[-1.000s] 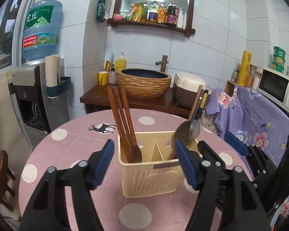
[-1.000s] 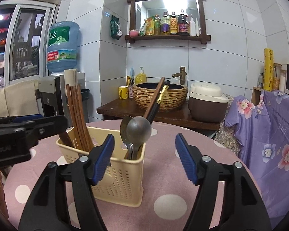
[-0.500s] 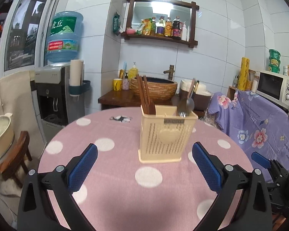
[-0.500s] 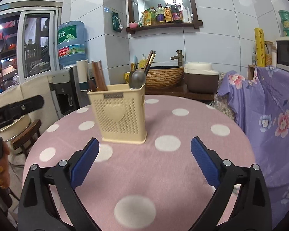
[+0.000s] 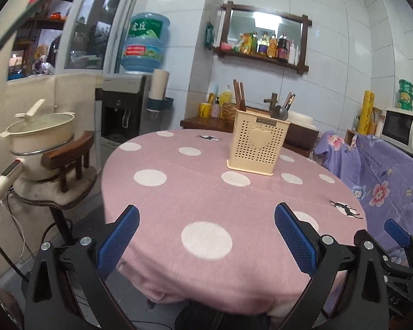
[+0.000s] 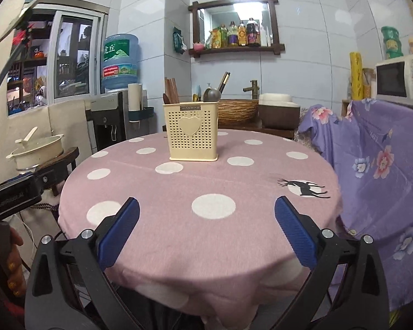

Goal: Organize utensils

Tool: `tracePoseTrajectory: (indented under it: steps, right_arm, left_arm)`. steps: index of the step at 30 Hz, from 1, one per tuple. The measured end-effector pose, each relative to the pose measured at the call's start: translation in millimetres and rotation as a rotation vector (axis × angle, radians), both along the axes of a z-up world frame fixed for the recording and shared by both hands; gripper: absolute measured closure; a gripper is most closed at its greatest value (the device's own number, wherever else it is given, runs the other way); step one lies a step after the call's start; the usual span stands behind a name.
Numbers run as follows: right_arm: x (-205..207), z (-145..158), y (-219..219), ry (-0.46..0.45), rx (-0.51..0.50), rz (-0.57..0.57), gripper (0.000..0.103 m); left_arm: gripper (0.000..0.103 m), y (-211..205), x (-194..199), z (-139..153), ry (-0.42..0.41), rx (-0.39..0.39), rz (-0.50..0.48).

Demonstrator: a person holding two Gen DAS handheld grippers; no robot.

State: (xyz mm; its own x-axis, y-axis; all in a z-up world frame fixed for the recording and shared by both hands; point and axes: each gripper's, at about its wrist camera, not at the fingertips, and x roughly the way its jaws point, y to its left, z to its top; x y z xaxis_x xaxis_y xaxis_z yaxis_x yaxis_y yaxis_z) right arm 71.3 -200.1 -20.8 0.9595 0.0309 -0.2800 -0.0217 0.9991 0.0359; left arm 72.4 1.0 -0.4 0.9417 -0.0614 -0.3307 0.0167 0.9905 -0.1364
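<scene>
A cream perforated utensil holder (image 5: 257, 143) (image 6: 192, 134) with a heart on its front stands upright on the far part of the round pink polka-dot table (image 5: 206, 192) (image 6: 206, 181). Brown wooden chopsticks (image 5: 239, 96) (image 6: 171, 90) stand in its left compartment. A metal spoon (image 5: 282, 111) (image 6: 212, 94) and dark chopsticks (image 6: 223, 79) stand in its right compartment. My left gripper (image 5: 206, 233) is open and empty, back at the table's near edge. My right gripper (image 6: 206, 229) is open and empty, also at the near edge.
A white pot (image 5: 40, 134) sits on a wooden chair (image 5: 68, 156) left of the table. A water dispenser (image 5: 124, 115) stands behind. A purple floral cloth (image 6: 377, 159) covers furniture on the right, with a microwave (image 6: 399, 79) above. A basket-like basin (image 6: 236, 111) sits behind the holder.
Both grippers have pulled back from beside the utensil holder to the table's near edge. Their jaws have opened wider. The holder has stayed in place.
</scene>
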Motion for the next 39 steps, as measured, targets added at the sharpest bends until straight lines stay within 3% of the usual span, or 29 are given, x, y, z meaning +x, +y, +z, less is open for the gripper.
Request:
tracePoseTrajectory:
  steps: [5,10,14,39]
  right_arm:
    - [-37,-3,6,-0.028,-0.006,-0.013,0.006]
    - [-60,-4,9,-0.033,0.007,-0.016,0.006]
    - [-72,-1,10,-0.035,0.013,-0.015,0.006]
    - [-76,2,11,-0.035,0.005,-0.012,0.006]
  left_arm:
    - [0.005,-6,-40,-2,-0.071,0.080,0.015]
    - [0.005,1,-52,-7,-0.057,0.027,-0.007]
    - [0.005,0,-65,-5,-0.087,0.026,-0.015]
    - [0.005,-3,-73,-6,-0.095,0.021,-0.028]
